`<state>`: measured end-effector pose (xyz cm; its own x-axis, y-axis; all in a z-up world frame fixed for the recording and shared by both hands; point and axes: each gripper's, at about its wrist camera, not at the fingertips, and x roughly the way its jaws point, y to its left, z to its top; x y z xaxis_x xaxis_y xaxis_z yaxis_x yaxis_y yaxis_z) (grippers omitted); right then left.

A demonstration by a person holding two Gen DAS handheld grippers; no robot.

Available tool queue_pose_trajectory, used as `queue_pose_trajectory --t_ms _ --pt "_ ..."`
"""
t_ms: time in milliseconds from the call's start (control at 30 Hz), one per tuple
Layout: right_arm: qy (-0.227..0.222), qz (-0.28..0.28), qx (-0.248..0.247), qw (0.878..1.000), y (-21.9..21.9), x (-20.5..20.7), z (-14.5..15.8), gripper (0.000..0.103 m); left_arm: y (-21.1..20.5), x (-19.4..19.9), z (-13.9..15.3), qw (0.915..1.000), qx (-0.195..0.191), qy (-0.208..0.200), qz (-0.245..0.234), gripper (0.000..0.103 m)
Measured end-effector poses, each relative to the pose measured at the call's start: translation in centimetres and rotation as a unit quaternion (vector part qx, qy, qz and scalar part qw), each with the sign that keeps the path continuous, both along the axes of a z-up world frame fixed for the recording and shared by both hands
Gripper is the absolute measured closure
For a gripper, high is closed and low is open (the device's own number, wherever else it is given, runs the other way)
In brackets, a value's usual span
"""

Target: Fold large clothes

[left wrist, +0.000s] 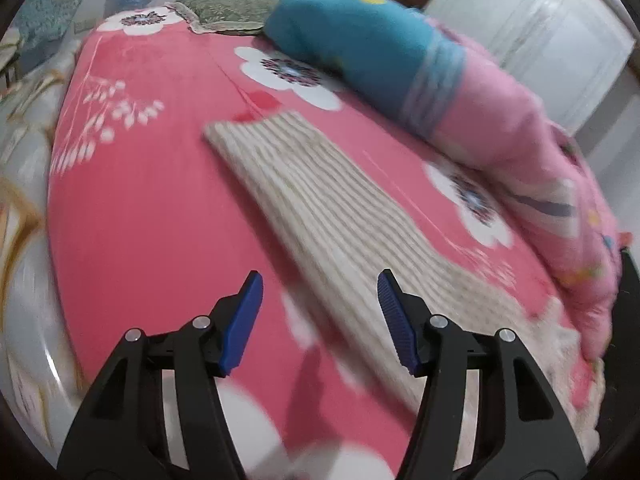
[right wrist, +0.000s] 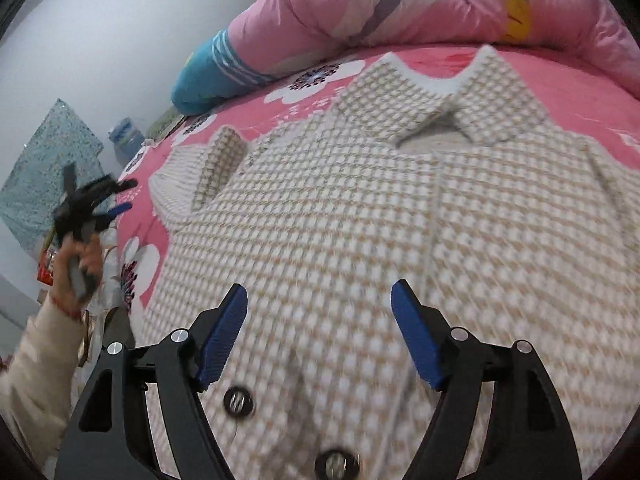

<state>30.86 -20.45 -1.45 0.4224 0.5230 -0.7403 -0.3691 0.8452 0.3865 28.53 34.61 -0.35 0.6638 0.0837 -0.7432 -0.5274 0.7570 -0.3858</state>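
A beige-and-white checked coat point(right wrist: 340, 220) lies spread, collar point(right wrist: 440, 92) away from me, on a pink flowered bedspread point(right wrist: 560, 80). Two dark buttons point(right wrist: 239, 400) show near its front edge. My right gripper point(right wrist: 320, 316) is open and empty just above the coat's front. In the left wrist view one sleeve point(left wrist: 320, 208) stretches out across the bedspread point(left wrist: 160, 200). My left gripper point(left wrist: 320, 312) is open and empty above the sleeve near the body. The left gripper also shows in the right wrist view point(right wrist: 108, 204), held in a hand at the left.
A rolled pink and blue quilt point(left wrist: 460, 92) lies along the far side of the bed and also shows in the right wrist view point(right wrist: 360, 12). A green cushion point(left wrist: 224, 12) lies at the bed's head. A white wardrobe point(left wrist: 540, 40) stands behind.
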Motion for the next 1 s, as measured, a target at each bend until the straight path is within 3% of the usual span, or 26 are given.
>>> queue_pose_trajectory --t_ms 167,267,333,400,533,633,700,767,867,900,967,1000 --pt "-0.038 0.020 0.008 0.999 0.9 -0.6 -0.9 0.030 6.8 4.1 -3.6 0.9932 -0.092 0.008 0.071 0.047" --pt "-0.044 0.024 0.014 0.999 1.3 -0.4 -1.2 0.030 9.3 4.8 -5.6 0.9842 -0.134 -0.003 0.116 0.061" --pt "-0.041 0.020 0.017 0.999 1.3 -0.1 -1.4 0.030 9.0 5.2 -5.1 0.9866 -0.121 -0.009 0.110 0.082" --pt "-0.035 0.011 0.024 0.999 0.7 0.2 -1.5 0.030 7.9 5.4 -3.8 0.9899 -0.101 -0.021 0.097 0.089" --pt "-0.050 -0.011 0.048 0.998 -0.8 -0.4 0.1 0.030 3.1 5.3 2.7 0.9971 -0.035 -0.064 0.024 0.093" --pt "-0.080 -0.021 0.068 0.994 -2.0 -1.9 2.5 0.030 -3.8 4.4 8.5 0.9925 0.002 -0.100 -0.070 0.093" --pt "-0.100 -0.028 0.079 0.991 -3.2 -3.3 4.2 0.030 -9.8 3.4 12.5 0.9812 0.013 -0.122 -0.149 0.093" --pt "-0.118 -0.032 0.087 0.989 -4.5 -4.9 5.6 0.030 -17.0 1.8 16.0 0.9601 0.021 -0.143 -0.240 0.093" --pt "-0.134 -0.041 0.086 0.986 -6.2 -7.5 6.8 0.030 -25.9 -1.5 17.8 0.9288 0.021 -0.153 -0.337 0.091" --pt "-0.133 -0.045 0.084 0.987 -6.8 -8.2 6.9 0.030 -27.9 -2.2 17.7 0.9213 0.022 -0.152 -0.357 0.084" --pt "-0.117 -0.054 0.081 0.988 -7.9 -9.3 6.6 0.030 -32.7 -3.7 15.7 0.9052 0.011 -0.135 -0.403 0.054" --pt "-0.105 -0.057 0.081 0.990 -8.6 -9.5 6.4 0.030 -34.3 -4.2 14.1 0.8999 0.000 -0.124 -0.418 0.021"
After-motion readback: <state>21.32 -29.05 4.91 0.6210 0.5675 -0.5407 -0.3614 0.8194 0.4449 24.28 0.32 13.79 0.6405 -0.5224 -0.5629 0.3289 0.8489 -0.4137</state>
